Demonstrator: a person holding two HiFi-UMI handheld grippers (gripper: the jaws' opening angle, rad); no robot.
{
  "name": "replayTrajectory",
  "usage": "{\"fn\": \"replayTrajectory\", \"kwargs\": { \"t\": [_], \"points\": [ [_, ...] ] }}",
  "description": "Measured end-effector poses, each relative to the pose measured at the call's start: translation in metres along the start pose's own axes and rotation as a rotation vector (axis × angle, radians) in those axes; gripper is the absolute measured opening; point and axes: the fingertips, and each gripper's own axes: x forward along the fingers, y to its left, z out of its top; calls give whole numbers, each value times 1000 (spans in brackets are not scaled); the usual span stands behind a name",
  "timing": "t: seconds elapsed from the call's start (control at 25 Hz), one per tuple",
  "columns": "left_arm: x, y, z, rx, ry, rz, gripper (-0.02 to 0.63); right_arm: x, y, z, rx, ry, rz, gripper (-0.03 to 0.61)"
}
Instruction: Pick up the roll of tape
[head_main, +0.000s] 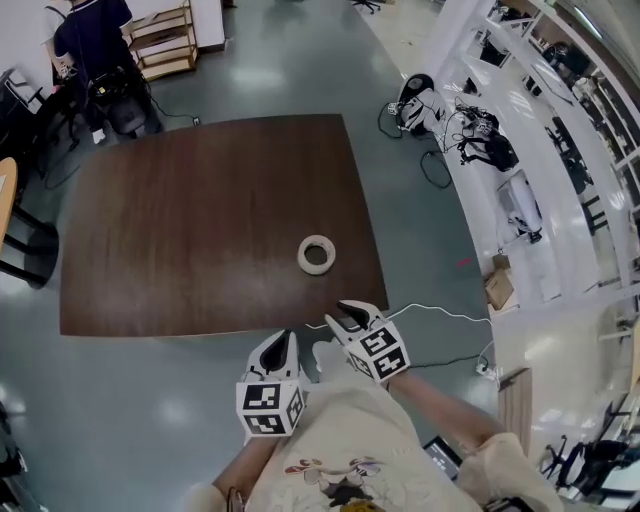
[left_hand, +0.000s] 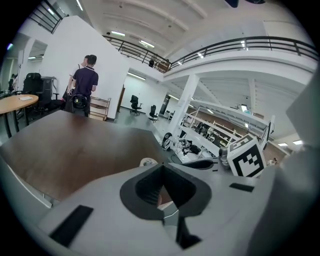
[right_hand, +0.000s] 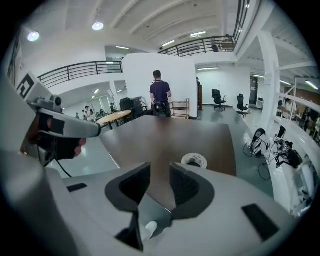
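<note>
The roll of tape (head_main: 316, 254), white with an open core, lies flat on the dark brown table (head_main: 200, 220) near its front right corner. In the right gripper view the roll of tape (right_hand: 194, 160) sits just beyond the right jaw; in the left gripper view the roll of tape (left_hand: 148, 162) peeks over the jaw tops. My right gripper (head_main: 345, 316) hovers off the table's front edge, short of the roll, with my right gripper (right_hand: 159, 174) open and nothing between its pads. My left gripper (head_main: 282, 342) hangs beside it, further left and lower; my left gripper (left_hand: 162, 172) has its pads together.
A person (head_main: 90, 40) stands at the table's far left corner beside a wooden shelf (head_main: 165, 40). Cables and gear (head_main: 450, 120) lie on the floor to the right, along white benches (head_main: 540, 150). A white cable (head_main: 440, 312) runs over the floor near my right gripper. Chairs (head_main: 25, 250) stand at the left.
</note>
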Motion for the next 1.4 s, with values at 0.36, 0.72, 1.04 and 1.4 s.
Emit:
{"fn": "replayTrajectory", "kwargs": {
  "t": [0.36,0.72,1.04,1.4],
  "points": [
    [12,17,1,-42,-3,7,6,42,-6,-6,-50,62,36,126],
    [41,47,-7,-21,38,77,6,82,-26,-11,-89,136,45,138],
    [71,58,-18,-62,75,87,8,123,-50,-18,-162,205,81,160],
    [99,71,-21,-113,118,101,21,166,-76,-26,-227,288,110,163]
  ]
}}
